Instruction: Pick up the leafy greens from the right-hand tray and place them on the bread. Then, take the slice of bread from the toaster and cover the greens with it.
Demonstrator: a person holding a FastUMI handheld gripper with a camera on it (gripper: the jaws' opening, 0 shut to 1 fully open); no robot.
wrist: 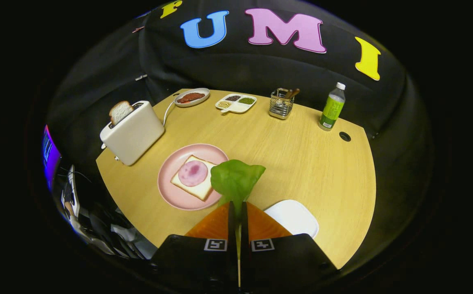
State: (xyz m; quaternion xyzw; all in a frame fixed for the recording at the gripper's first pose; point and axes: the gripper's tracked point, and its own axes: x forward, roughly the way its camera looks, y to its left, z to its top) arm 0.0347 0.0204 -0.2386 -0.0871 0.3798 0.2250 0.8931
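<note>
My gripper [237,206] is shut on the stem of a green leaf [235,179], which stands up between the orange fingers [216,223] above the table. Just left of the leaf lies a pink plate [170,196] holding a bread slice [203,188] topped with a round pink ham slice [192,173]. The leaf's left edge overlaps the plate's right rim in this view. Farther left, a white toaster [133,134] has a second bread slice [120,111] sticking out of its slot. A white tray [295,217] lies just right of the fingers.
Along the table's far edge sit an oval dish with red sauce [191,97], a divided white dish of grains [236,103], a wire utensil holder [282,103] and a green bottle [332,108]. A cable hole [345,136] lies near the bottle. The toaster's cord runs toward the sauce dish.
</note>
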